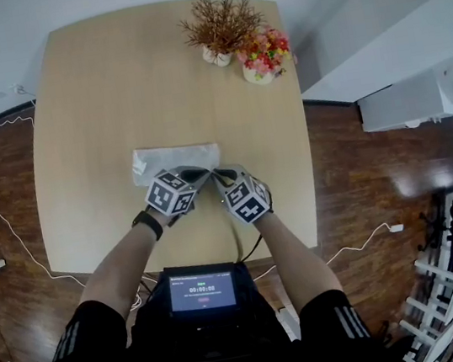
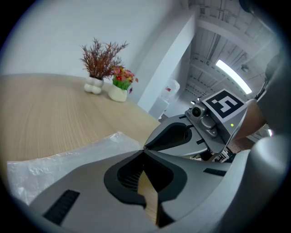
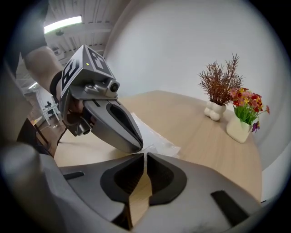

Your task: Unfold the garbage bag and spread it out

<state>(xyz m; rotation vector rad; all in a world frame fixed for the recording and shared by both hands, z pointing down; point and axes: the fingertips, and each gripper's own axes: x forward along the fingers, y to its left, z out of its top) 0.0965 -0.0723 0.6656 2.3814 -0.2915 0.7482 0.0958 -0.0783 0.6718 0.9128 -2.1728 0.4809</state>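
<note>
Screen box (image 1: 201, 291) sitting at 6 o'clock. Folded bag (image 1: 174, 159) lying mid-table (image 1: 110, 92). Left gripper (image 2: 144, 151) clamping shut on its 3 o'clock corner, and right gripper (image 3: 144, 155) pinching the same edge alongside, likely for peeling layers apart.

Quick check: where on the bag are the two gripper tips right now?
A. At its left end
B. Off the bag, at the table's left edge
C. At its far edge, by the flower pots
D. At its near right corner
D: in the head view the left gripper and right gripper come together at the near right corner of the bag.
</note>
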